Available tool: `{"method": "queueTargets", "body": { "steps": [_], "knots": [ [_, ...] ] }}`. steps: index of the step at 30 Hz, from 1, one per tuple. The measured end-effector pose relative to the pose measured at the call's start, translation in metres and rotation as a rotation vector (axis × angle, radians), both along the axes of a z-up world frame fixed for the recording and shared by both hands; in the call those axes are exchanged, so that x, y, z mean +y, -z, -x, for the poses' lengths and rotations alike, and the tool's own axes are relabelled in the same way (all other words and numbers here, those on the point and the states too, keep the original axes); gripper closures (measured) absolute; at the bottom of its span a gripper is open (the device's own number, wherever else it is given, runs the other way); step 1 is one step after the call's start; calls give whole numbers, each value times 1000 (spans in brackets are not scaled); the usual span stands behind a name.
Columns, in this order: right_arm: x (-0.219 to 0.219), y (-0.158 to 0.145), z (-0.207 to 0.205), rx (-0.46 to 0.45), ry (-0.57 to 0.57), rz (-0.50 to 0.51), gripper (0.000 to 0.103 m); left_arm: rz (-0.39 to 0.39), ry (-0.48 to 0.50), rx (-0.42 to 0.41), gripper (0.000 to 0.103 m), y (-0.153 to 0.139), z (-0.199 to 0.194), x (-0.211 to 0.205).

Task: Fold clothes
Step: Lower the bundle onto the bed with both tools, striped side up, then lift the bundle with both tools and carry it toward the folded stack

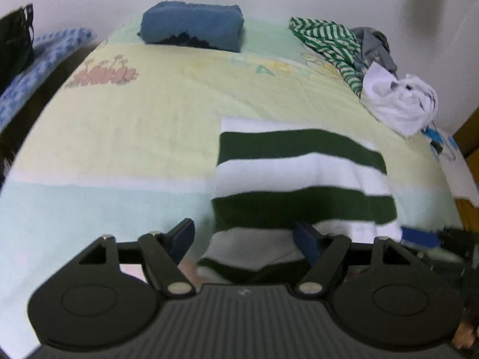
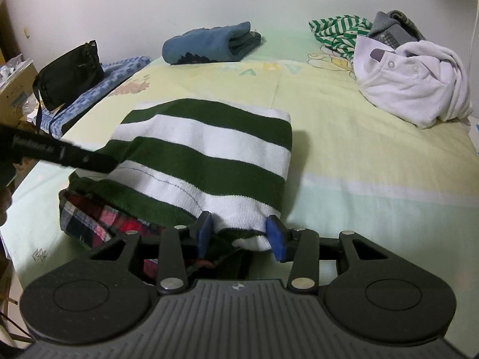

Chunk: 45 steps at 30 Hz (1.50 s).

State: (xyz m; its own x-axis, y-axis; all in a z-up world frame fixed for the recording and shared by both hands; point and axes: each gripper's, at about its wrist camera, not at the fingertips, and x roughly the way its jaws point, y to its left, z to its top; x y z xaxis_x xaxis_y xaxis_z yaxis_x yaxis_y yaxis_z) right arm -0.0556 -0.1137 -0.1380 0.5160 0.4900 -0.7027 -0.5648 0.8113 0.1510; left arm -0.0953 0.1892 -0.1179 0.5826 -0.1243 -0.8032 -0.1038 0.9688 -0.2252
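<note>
On the pale yellow-green bed sheet lies the folded green-and-white striped knit sweater over a red plaid cloth. Right claw straddles its near hem, fingers apart; left claw is spread wide too.

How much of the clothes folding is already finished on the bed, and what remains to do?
Done: a blue garment lies folded at the far side of the bed. In hand: the green-and-white striped sweater is folded over on a red plaid garment; the right gripper has open jaws around its near edge, and the left gripper is open. Left: the heap of a striped shirt, a grey garment and a white shirt.
</note>
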Motion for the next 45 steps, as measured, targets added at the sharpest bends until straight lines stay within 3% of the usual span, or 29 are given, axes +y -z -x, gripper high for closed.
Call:
{"method": "queueTargets", "body": {
  "steps": [4, 8, 16, 24, 28, 36, 40, 45],
  "knots": [
    [2, 0, 0, -6, -1, 7, 58, 16, 1, 20, 25, 6, -5, -2],
    [3, 0, 1, 3, 26, 4, 58, 22, -3, 53, 11, 10, -11, 3],
    [6, 0, 3, 17, 81, 9, 57, 21, 62, 77, 1, 16, -22, 9],
    [14, -2, 11, -10, 140, 55, 53, 24, 108, 95, 1, 21, -32, 10],
    [15, -8, 8, -10, 141, 85, 45, 40, 103, 104, 1, 22, -32, 12],
    [-24, -18, -23, 138, 275, -94, 32, 41, 99, 98, 1, 22, -30, 12],
    [-17, -3, -41, 230, 236, -74, 30, 46, 94, 101, 1, 23, -30, 12],
    [-7, 6, -42, 247, 217, -108, 26, 52, 91, 100, 1, 23, -30, 12]
  ]
}}
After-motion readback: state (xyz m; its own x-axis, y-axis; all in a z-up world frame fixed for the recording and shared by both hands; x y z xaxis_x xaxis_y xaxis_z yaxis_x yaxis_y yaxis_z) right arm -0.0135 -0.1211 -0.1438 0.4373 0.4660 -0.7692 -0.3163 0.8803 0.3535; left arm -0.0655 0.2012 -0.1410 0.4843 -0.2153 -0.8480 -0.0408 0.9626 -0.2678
